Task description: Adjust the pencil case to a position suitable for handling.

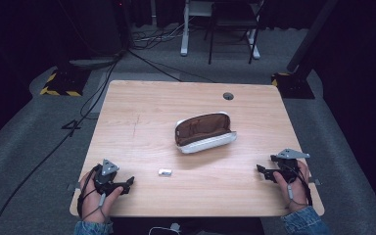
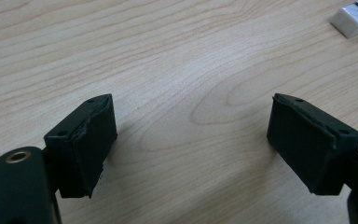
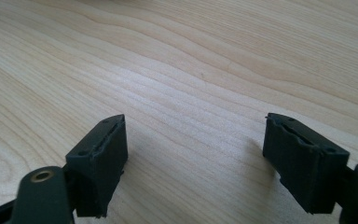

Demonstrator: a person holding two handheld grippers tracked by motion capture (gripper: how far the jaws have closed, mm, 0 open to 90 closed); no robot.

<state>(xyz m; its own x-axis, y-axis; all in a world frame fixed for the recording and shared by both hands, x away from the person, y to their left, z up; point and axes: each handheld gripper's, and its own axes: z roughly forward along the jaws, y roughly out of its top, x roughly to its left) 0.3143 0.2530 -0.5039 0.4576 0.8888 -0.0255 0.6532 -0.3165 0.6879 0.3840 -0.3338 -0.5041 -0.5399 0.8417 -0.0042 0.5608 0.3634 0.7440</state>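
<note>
**woodgrain_fan:** So where's everything sitting right now?

**benchwatcher:** Pencil case is lying open around the middle of the table, brown lining showing, light shell underneath. Small white eraser is nearer the front edge, well apart from the case, closer to the left gripper.

**woodgrain_fan:** And the jaws?

**benchwatcher:** Left ones are spread wide, bare wood between them. In the left gripper view the eraser sits off in the upper right corner, not touching anything. Right gripper is at the front right of the table, jaws also released, just wood grain between them.
</note>
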